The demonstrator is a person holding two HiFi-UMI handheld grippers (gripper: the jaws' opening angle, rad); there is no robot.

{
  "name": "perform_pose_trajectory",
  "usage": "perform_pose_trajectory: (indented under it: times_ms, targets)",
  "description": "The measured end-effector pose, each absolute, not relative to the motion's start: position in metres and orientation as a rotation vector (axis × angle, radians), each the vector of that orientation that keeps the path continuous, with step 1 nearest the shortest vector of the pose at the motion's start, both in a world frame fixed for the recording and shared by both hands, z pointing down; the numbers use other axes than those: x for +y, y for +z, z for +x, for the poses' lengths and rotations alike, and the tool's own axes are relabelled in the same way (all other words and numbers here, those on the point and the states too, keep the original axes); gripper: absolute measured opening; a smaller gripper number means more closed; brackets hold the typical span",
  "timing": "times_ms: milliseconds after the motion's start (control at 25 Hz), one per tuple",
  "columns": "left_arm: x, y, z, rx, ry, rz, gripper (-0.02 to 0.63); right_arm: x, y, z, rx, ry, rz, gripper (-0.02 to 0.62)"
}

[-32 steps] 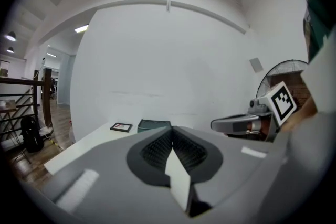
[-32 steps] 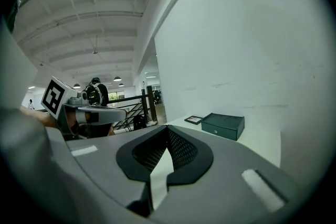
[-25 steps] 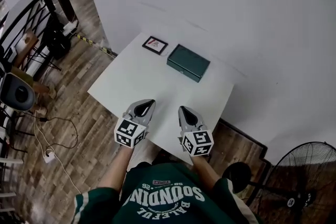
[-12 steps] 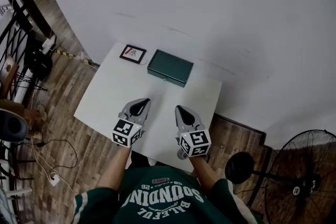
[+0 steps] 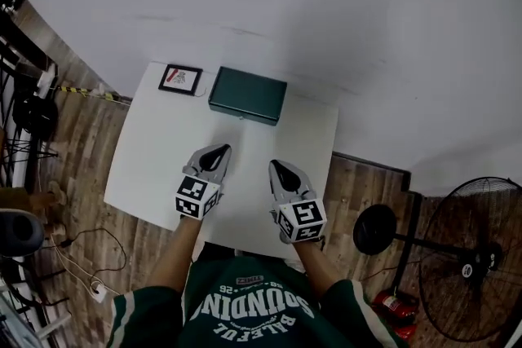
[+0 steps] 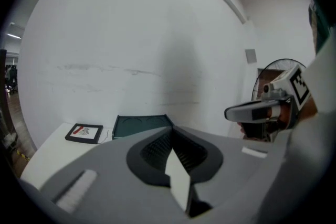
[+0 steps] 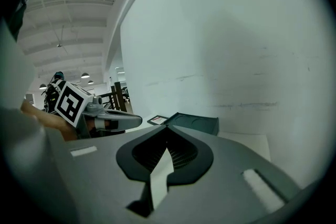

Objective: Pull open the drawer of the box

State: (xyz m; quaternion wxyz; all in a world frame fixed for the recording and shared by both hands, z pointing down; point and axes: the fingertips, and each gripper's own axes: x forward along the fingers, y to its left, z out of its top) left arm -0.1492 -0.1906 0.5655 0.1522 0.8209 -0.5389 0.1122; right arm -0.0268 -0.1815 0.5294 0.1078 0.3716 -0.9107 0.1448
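Right, table (image 5: 155, 151) is white and mostly bare. Its far edge sits against the wall (image 5: 326, 12), with the left, right and near edges open to the wood floor. A standing fan (image 5: 477, 257) is on the floor off the right side, well apart from the table.

The box (image 5: 247, 95) is dark green. It sits at the far edge by the wall, roughly mid-width, with its long side facing the person. Its drawer (image 5: 242, 113) front is flush, not pulled out. A small framed picture (image 5: 180, 79) lies just beside the box on its left, with a slim gap between them. There is open tabletop between the box and both grippers.

The left gripper (image 5: 217, 151) is over the near half of the table with its jaws pressed together and nothing between them. It is pointing toward the box and touching nothing.

The right gripper (image 5: 276, 168) is next to it in the same state: jaws closed, empty, and clear of the box. The two grippers are near each other but apart.
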Motion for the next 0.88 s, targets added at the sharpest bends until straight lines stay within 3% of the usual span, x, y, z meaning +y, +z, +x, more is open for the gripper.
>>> perform_pose_trajectory:
  times_ms: [400, 560, 880]
  targets:
    - [-0.231, 0.643, -0.145, -1.385, 0.35, 2.27, 0.054, -0.183, 0.573, -0.026, -2.558, 0.542, 1.189, 0.002]
    - [-0.251, 0.675, -0.152, -1.382, 0.371, 2.155, 0.158, -0.183, 0.582, -0.018, -2.516, 0.576, 1.245, 0.002]
    - [-0.293, 0.715, -0.151, -1.323, 0.338, 2.015, 0.17, -0.185, 0.597, 0.001, -2.428, 0.617, 1.339, 0.002]
